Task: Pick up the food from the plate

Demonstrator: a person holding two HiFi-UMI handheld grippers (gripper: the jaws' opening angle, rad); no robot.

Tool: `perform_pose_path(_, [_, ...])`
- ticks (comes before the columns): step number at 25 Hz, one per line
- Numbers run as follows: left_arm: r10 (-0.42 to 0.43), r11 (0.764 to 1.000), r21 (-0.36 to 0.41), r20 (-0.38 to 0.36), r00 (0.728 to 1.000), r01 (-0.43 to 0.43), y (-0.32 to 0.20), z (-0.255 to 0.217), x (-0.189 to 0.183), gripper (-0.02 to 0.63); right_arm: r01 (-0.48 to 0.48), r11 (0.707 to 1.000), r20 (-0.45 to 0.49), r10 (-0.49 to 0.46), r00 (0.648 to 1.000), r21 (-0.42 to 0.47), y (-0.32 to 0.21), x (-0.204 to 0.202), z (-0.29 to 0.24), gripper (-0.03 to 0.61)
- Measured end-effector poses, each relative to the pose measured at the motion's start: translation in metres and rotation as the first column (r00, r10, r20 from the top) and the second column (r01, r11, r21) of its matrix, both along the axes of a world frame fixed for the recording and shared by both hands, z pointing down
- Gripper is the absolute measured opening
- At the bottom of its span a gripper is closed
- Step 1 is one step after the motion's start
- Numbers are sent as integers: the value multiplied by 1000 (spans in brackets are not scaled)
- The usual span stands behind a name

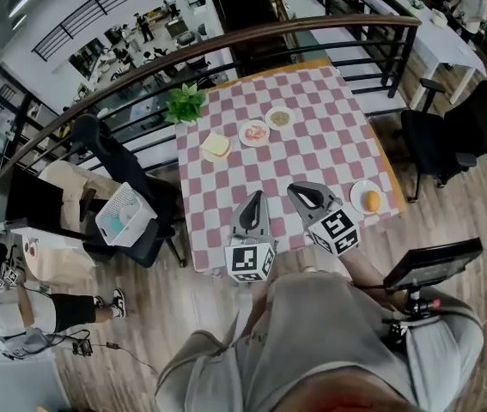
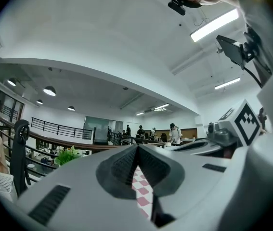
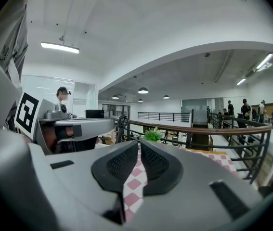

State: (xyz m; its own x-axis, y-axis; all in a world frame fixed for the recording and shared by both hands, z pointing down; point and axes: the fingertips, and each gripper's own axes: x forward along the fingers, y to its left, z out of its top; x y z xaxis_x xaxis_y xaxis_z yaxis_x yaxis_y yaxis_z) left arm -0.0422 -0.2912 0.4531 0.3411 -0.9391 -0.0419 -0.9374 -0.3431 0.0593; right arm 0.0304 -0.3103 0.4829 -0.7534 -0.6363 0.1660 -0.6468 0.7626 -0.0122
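Approach step, nothing lifted: your left gripper (image 1: 255, 196) and right gripper (image 1: 295, 190) are both pressed together and empty (over the table's (image 1: 316, 101) near edge), while the orange food (image 1: 370, 201) sits on its plate (image 1: 356, 190) at the right gripper's three o'clock, so open first.

Square table (image 1: 329, 157) w/ a pink-and-white checked cloth over the whole top. At the far left corner stands a small green plant (image 1: 186, 103). Just in from it lies a pale yellow square item (image 1: 216, 146), poss. bread on a napkin or plate; too small to tell. To its right are two round plates close together, the first w/ reddish food (image 1: 254, 132), the second w/ brownish food (image 1: 279, 118). Well apart from these, at the near right edge, a white plate (image 1: 355, 191) holds an orange lump (image 1: 371, 201).
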Motion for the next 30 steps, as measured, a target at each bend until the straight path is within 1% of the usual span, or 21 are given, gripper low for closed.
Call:
perform_pose_path(1, [2, 1000, 6, 1, 1000, -2, 1, -2, 0, 8, -5, 1000, -3, 5, 1000, 11, -1, 2, -2, 27])
perform_pose_path(2, [4, 1000, 10, 2, 1000, -4, 2, -4, 0, 8, -3, 1000, -14, 3, 1000, 20, -1, 1, -2, 130])
perform_pose_path(3, [4, 1000, 11, 1, 1000, -5, 3, -5, 0, 8, 4, 1000, -34, -3, 999, 29, -1, 0, -1, 264])
perform_pose_path(4, [3, 1000, 9, -1, 1000, -3, 5, -4, -1, 8, 14, 999, -53, -12, 999, 38, 0, -2, 0, 281])
perform_pose_path(7, [1, 1000, -9, -1, 1000, -1, 12, 2, -3, 8, 37, 998, -51, -35, 998, 49, 4, -10, -2, 284])
perform_pose_path(10, [8, 1000, -20, 9, 1000, -8, 17, 5, -2, 8, 40, 998, -41, -38, 998, 43, 7, -12, -1, 284])
perform_pose_path(15, [9, 1000, -10, 7, 1000, -9, 23, 7, -2, 8, 49, 998, -61, -47, 997, 38, 13, -10, 7, 284])
perform_pose_path(18, [10, 1000, -7, 7, 1000, -10, 26, 7, -2, 8, 66, 997, -105, -61, 993, 41, 15, -6, 9, 284])
perform_pose_path(21, [16, 1000, -8, 13, 1000, -16, 28, 7, -1, 8, 92, 994, -181, -82, 980, 51, 12, -1, 14, 284])
perform_pose_path(23, [16, 1000, -8, 16, 1000, -16, 29, 7, 0, 8, 116, 992, -268, -98, 959, 53, 7, 5, 24, 284])
perform_pose_path(25, [12, 1000, -11, 17, 1000, -12, 30, 8, -2, 8, 148, 988, -380, -120, 917, 45, 3, 12, 41, 284])
perform_pose_path(27, [8, 1000, -13, 18, 1000, -8, 32, 9, -5, 8, 188, 982, -495, -157, 855, 12, 1, 21, 65, 284])
perform_pose_path(30, [2, 1000, -10, 24, 1000, -2, 34, 8, -8, 8, 244, 968, -623, -225, 749, -56, -2, 39, 103, 284])
